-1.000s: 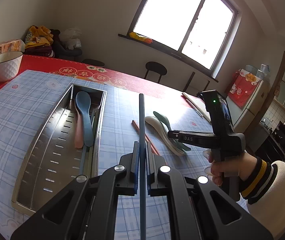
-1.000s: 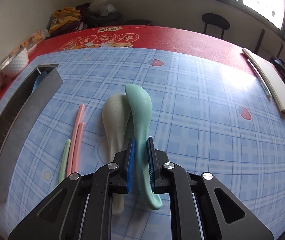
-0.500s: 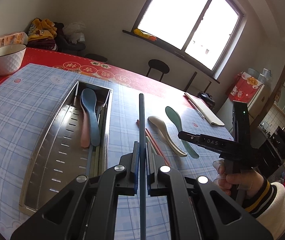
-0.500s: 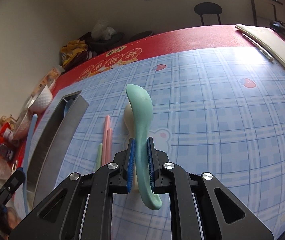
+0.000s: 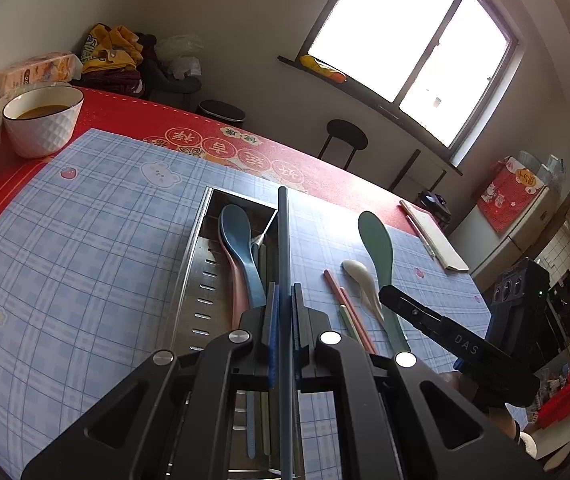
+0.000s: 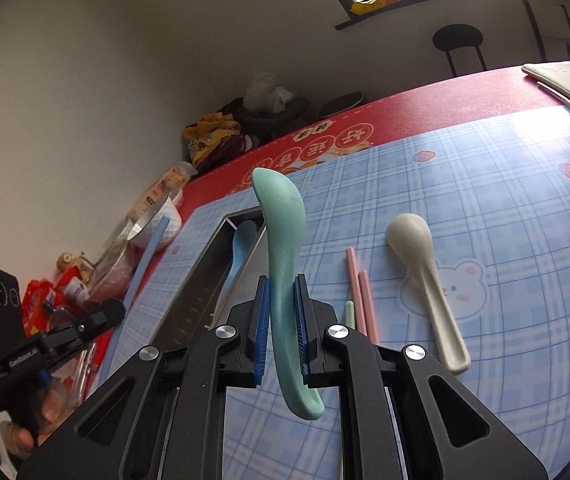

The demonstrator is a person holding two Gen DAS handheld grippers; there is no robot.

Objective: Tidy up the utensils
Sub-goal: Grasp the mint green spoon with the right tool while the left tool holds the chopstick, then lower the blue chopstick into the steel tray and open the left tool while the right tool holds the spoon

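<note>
Utensils are partly sorted: a dark blue spoon (image 5: pixel 237 240) and a pink one under it already lie in the steel utensil tray (image 5: pixel 195 280) on the blue plaid mat (image 5: pixel 85 240).

From the left wrist, the left gripper (image 5: pixel 283 320) is clamped on a blue chopstick (image 5: pixel 283 240) that runs straight ahead along the fingers, its far tip above the tray's far right corner. Right of the tray a pair of pink chopsticks (image 5: pixel 345 304), a green chopstick beside them, and a cream spoon (image 5: pixel 365 284) lie on the mat. The right gripper (image 5: pixel 389 296) comes in from the right edge.

From the right wrist, the right gripper (image 6: pixel 283 328) is clamped on the handle of a teal spoon (image 6: pixel 283 240), bowl raised and pointing toward the tray (image 6: pixel 189 304). The cream spoon (image 6: pixel 425 280) and pink chopsticks (image 6: pixel 361 300) lie to its right, clear of the load. The left gripper (image 6: pixel 105 316) shows at lower left with its chopstick (image 6: pixel 141 272) slanting upward.

To do this well, I would bring each piece in parallel to the tray's long walls and lower it until it nearly rests before opening. The chopstick should go along the right wall beside the sticks already there, not across the spoons. One hand should go first, since both loads converge on one narrow tray and could knock together.
</note>
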